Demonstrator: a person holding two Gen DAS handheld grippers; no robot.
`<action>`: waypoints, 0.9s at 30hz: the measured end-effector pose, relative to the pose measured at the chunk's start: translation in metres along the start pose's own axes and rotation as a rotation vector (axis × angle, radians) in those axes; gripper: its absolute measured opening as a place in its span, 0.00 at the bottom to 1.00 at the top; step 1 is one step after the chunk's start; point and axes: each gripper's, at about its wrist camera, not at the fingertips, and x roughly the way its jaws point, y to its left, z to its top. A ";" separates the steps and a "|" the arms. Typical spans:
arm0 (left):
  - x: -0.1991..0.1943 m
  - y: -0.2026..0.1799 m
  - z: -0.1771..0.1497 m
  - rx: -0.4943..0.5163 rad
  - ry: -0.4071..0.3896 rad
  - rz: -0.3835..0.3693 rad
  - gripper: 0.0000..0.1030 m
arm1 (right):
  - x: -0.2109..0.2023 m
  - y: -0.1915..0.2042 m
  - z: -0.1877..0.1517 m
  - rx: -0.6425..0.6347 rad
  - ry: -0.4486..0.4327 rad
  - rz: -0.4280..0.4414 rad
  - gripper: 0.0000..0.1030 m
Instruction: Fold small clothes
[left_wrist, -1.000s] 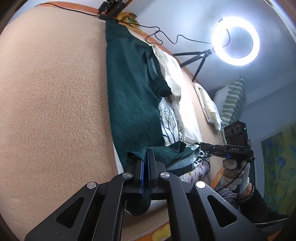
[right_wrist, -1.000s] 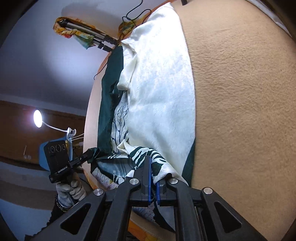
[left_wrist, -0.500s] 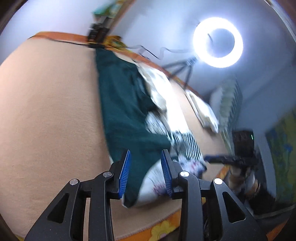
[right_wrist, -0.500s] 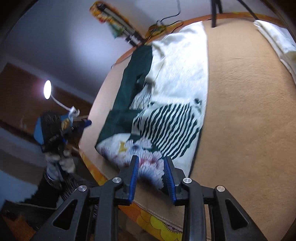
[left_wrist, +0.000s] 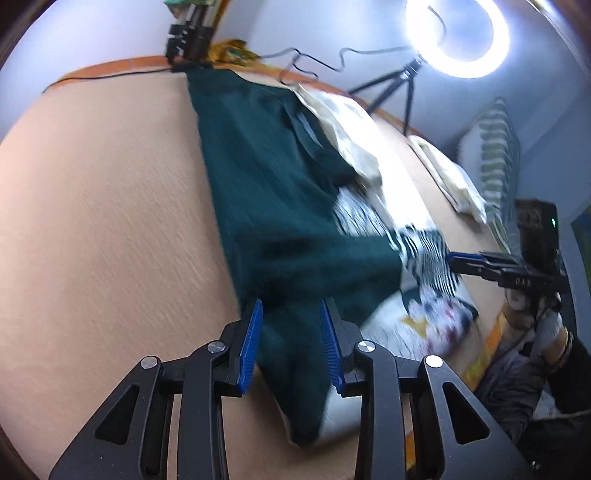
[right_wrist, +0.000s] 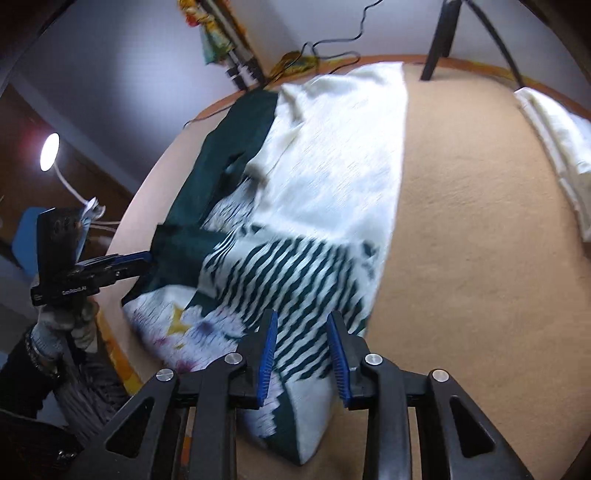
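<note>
- My two hand-held grippers, left hand-held gripper (left_wrist: 291, 343) and right hand-held gripper (right_wrist: 303, 349), both hang released above the cloth.
- One garment (right_wrist: 306, 229), green, white and striped, lies on the bed (right_wrist: 480, 229).
- Farther off: one ring light (left_wrist: 457, 35).

A tan blanket (left_wrist: 103, 206) covers the bed, edged by an orange floral border (right_wrist: 122, 363). A lit ring light (left_wrist: 457, 35) on a black tripod (left_wrist: 397, 83) glares against the pale blue wall (left_wrist: 110, 33). A green-striped pillow (left_wrist: 496, 147) rests near the wall. A small white lamp (right_wrist: 50, 151) glows before dark brown panelling (right_wrist: 22, 122).
</note>
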 end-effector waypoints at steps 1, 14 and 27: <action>-0.001 0.003 0.002 -0.009 -0.008 0.000 0.29 | -0.004 0.000 0.001 -0.008 -0.015 -0.014 0.29; -0.031 0.011 0.070 0.043 -0.159 0.052 0.32 | -0.029 -0.001 0.051 -0.057 -0.174 -0.067 0.42; 0.024 0.069 0.154 -0.028 -0.088 0.032 0.44 | 0.029 -0.074 0.155 0.111 -0.135 -0.009 0.48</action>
